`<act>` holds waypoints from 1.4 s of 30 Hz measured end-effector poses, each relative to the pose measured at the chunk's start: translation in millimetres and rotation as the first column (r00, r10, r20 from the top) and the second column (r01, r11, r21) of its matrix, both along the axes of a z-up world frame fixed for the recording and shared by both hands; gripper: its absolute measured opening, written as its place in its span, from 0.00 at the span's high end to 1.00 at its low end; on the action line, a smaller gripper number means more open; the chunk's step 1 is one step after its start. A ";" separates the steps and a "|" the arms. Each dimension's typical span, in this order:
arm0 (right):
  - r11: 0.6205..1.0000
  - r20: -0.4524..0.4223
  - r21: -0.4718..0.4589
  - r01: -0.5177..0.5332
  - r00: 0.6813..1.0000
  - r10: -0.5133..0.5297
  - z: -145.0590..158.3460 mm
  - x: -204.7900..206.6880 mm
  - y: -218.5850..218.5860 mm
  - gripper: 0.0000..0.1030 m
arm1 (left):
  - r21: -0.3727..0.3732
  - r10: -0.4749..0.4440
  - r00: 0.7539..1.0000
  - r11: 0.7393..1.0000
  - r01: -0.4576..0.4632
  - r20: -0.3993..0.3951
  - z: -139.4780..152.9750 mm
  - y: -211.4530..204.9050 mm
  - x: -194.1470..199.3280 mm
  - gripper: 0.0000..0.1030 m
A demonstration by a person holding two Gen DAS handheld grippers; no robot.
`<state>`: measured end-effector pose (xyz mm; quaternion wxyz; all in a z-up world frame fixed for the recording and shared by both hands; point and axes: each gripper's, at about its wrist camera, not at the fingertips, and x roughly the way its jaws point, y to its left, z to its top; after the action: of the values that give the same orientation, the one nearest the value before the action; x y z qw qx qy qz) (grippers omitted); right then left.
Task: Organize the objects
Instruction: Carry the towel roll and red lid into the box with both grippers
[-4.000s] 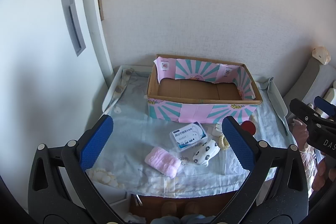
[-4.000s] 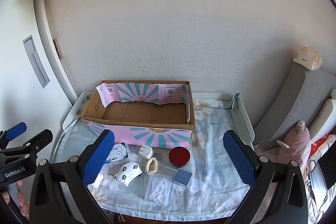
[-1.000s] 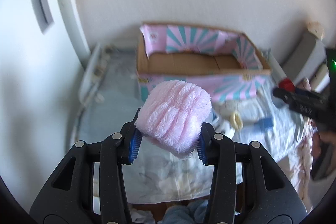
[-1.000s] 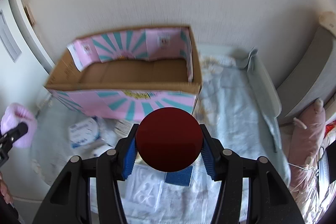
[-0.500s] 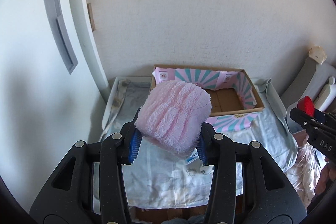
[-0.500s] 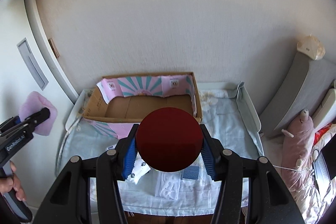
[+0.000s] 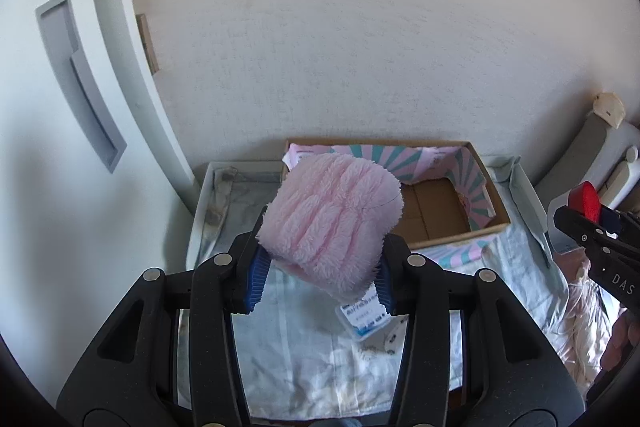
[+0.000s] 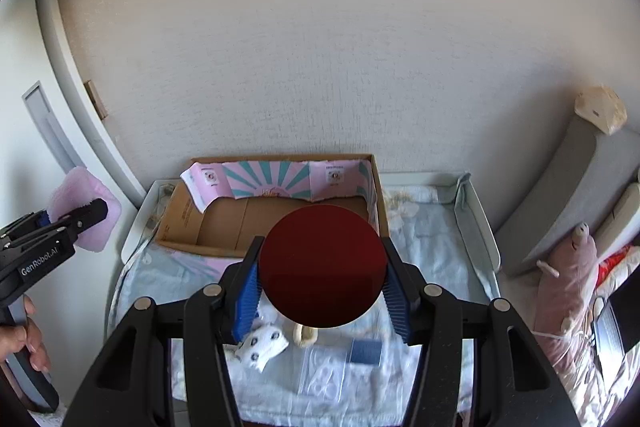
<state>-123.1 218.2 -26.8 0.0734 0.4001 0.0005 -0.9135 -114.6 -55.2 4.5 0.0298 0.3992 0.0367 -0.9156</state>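
"GenRobot.AI" is read on the left gripper [image 8: 60, 223], clamped on a fluffy pink cloth [image 7: 332, 219]; "DAS" on the right gripper [image 8: 322, 291], clamped on a red disc [image 8: 322, 267].

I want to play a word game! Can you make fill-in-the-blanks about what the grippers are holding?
The left gripper holds a fluffy ____ cloth.
The right gripper holds a round ____ disc.
The cardboard box has ____ inside it.
Both held things are ____ the table.

Missing words: pink; red; nothing; above

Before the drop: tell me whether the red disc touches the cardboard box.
Apart. The right wrist view shows the red disc clamped in the right gripper, held up clear of the cardboard box.
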 end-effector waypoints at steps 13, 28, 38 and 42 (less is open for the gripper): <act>0.979 0.062 0.034 -0.203 0.978 0.201 -11.2 -118.3 -13.7 0.52 | -0.013 0.013 0.997 1.000 -0.013 0.076 -19.2 -0.2 -111.2 0.61; 0.896 0.343 0.037 -0.442 0.848 0.404 -119.5 -180.0 -41.0 0.52 | -0.009 -0.076 0.924 0.996 0.086 0.375 -118.3 22.5 -205.3 0.61; 0.861 0.399 0.034 -0.507 0.797 0.453 -158.2 -184.2 -46.0 0.52 | 0.028 -0.084 0.873 0.996 0.081 0.480 -174.6 25.0 -225.4 0.61; 0.857 0.409 0.027 -0.514 0.788 0.460 -161.5 -187.1 -45.4 0.52 | 0.028 -0.081 0.865 0.997 0.077 0.494 -181.1 21.8 -230.9 0.61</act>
<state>-310.1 172.8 -188.3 0.2779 0.5633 0.1520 -0.7631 -345.5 -33.4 -176.6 -0.0009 0.6218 0.0150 -0.7831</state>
